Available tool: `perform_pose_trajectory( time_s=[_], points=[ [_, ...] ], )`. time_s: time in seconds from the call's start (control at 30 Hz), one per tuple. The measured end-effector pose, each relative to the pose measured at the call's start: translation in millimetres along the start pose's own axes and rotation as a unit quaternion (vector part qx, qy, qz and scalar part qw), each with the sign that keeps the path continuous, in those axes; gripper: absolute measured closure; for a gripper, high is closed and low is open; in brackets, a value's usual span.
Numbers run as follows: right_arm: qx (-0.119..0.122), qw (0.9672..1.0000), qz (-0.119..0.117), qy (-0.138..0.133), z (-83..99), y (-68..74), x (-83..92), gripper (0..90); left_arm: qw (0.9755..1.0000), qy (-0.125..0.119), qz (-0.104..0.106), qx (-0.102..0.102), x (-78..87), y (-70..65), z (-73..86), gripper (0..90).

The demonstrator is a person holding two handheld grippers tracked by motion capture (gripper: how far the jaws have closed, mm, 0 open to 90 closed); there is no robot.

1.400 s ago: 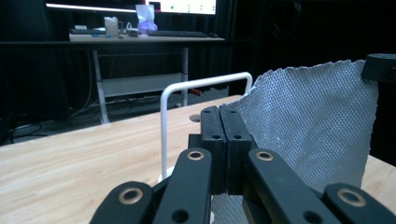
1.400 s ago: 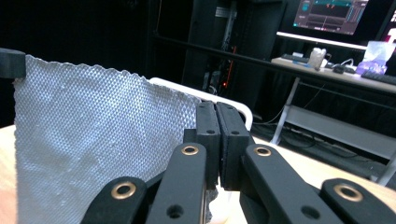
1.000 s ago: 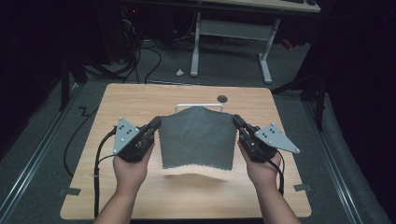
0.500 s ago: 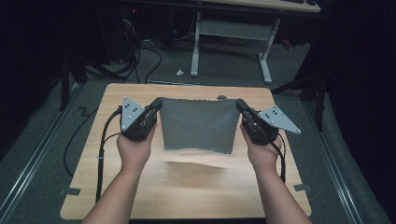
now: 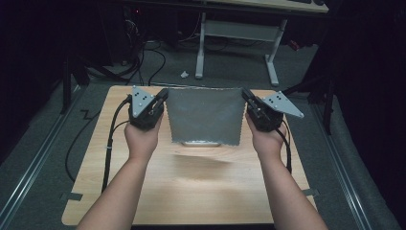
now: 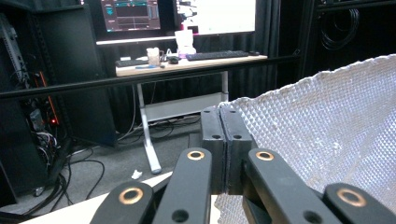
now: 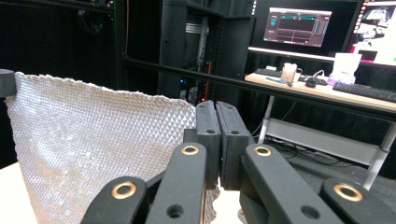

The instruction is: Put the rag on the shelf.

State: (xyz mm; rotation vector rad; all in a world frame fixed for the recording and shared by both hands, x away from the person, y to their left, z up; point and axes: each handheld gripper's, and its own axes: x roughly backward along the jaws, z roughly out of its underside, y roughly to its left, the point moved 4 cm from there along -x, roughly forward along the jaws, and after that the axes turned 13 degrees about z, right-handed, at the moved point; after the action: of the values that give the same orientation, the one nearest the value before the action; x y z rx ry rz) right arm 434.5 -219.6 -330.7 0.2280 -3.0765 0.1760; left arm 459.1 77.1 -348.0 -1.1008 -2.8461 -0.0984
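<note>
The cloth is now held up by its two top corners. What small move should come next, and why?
Probably lower both hands evenly toward the table. The left gripper and right gripper each pinch a top corner of the cloth, which hangs spread and fairly flat, its bottom edge just above the wood. Lowering evenly would likely lay it down without creases.

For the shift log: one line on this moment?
left gripper: shut on cloth corner | right gripper: shut on opposite corner | cloth: hanging spread above table

Table bare near person, free passage; hanging cloth spans gap between both grippers, blocking far side.
</note>
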Motion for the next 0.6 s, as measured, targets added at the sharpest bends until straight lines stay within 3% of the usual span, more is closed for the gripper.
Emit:
perform_pose_trajectory(
  time_s=[0.33,0.47,0.6],
  points=[
    [-0.003,0.9999,0.005,0.009,-0.2,-8.4,-35.5,89.7,0.9997,0.009,-0.014,-0.016,-19.0,11.8,-6.8,89.5],
    [0.004,0.9999,0.006,0.012,-2.7,-10.6,-44.7,89.7,0.9986,0.026,-0.026,-0.037,-30.8,16.3,-8.3,89.5],
    [0.006,0.9998,0.003,0.019,-0.8,-13.2,-51.9,89.8,0.9978,0.045,-0.029,-0.04,-44.2,24.8,-5.0,89.5]
  ],
)
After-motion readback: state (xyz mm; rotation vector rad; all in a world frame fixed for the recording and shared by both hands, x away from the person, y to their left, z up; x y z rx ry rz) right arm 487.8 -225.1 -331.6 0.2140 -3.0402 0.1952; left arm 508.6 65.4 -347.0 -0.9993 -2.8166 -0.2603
